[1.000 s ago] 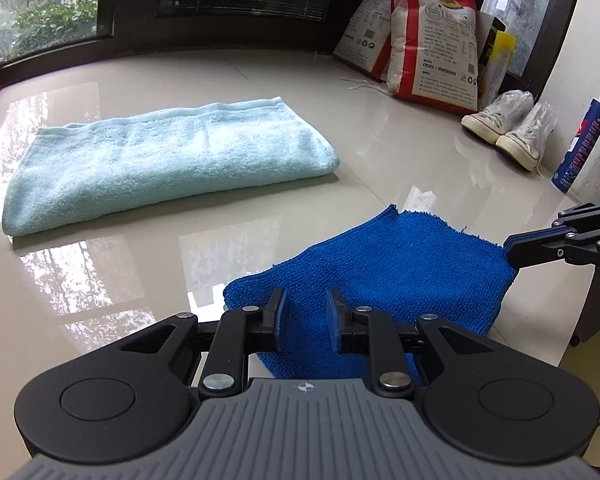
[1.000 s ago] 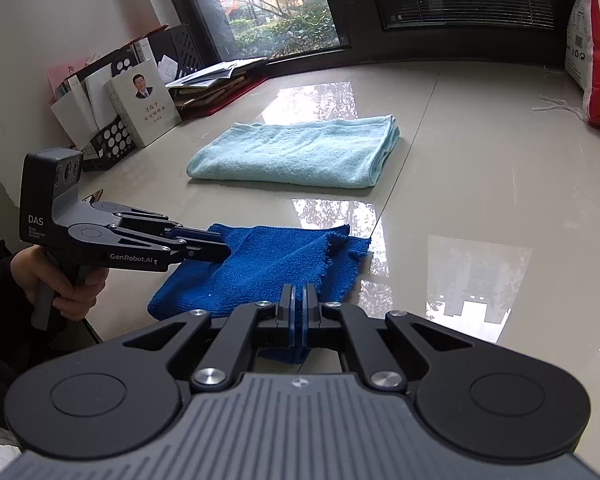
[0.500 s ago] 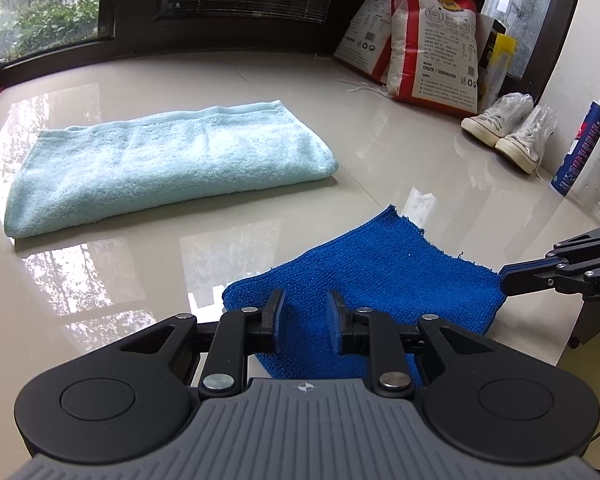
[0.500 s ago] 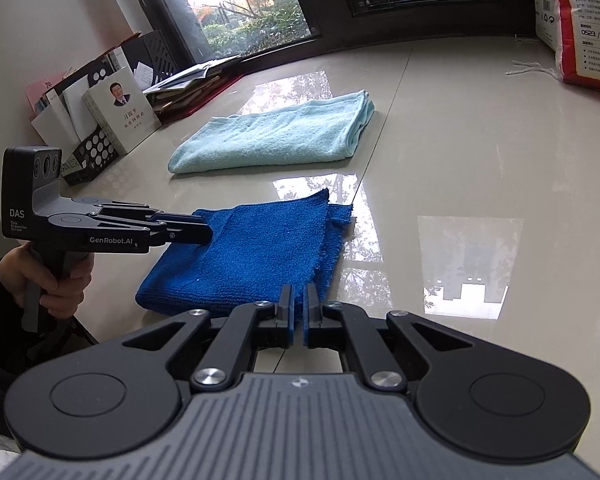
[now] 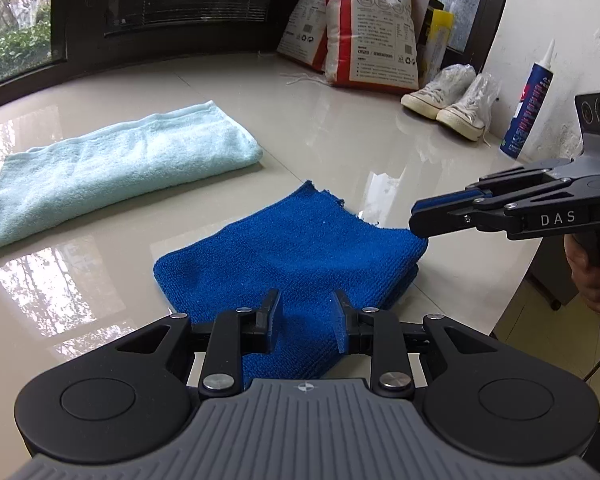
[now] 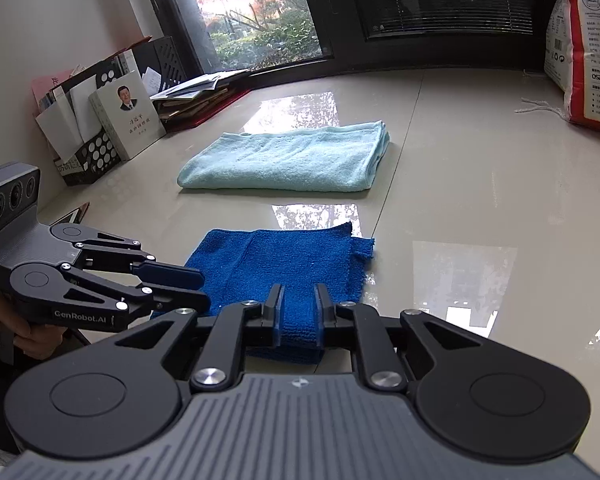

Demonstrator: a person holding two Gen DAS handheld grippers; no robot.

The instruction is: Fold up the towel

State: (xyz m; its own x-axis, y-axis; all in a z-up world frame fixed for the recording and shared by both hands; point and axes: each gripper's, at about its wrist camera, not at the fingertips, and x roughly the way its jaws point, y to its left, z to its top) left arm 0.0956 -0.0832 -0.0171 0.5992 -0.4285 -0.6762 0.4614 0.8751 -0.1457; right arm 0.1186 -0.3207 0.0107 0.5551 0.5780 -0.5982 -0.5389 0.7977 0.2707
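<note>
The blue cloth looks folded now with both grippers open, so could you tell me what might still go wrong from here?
1. The blue cloth lies close to the table edge; a nudge from the left gripper or the right gripper, both open just above it, could drag it off.
2. Its far corner sticks out unevenly, so the layers may not be aligned and the fold could look untidy.
3. The glossy table may let the cloth slide when touched.

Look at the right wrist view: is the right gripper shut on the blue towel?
No: the right gripper is open above the blue towel.
</note>
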